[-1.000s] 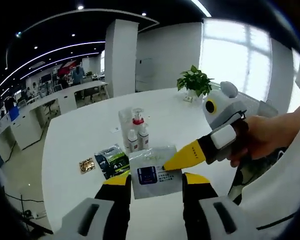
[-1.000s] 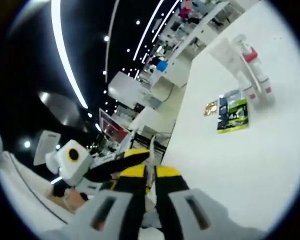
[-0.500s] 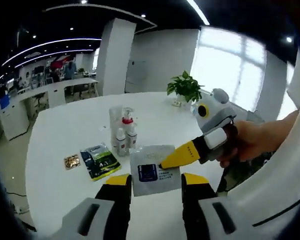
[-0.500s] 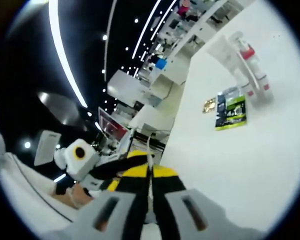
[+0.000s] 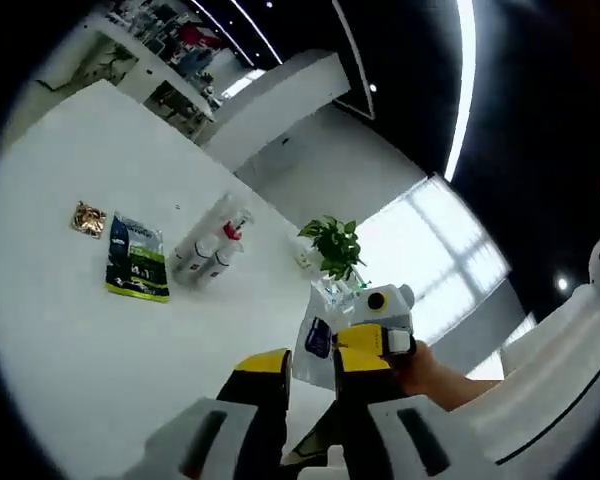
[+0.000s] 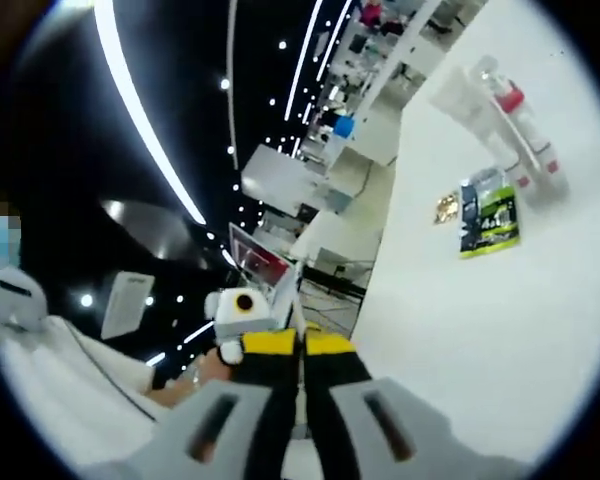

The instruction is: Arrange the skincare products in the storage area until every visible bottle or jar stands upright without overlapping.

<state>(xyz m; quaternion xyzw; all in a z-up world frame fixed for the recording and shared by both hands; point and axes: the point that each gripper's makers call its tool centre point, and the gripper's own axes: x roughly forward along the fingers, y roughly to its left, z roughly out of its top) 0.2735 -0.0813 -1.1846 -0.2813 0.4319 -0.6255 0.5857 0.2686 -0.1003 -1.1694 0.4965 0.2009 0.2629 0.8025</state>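
Sachet, flat on the white table a second ago, now hangs lifted and edge-on, pinched by the closed right gripper between the left gripper's parted jaws, while bottles far left remain unsorted.

The flat white sachet with a blue square print is half hidden behind the yellow-tipped left gripper; its lettering is unreadable.
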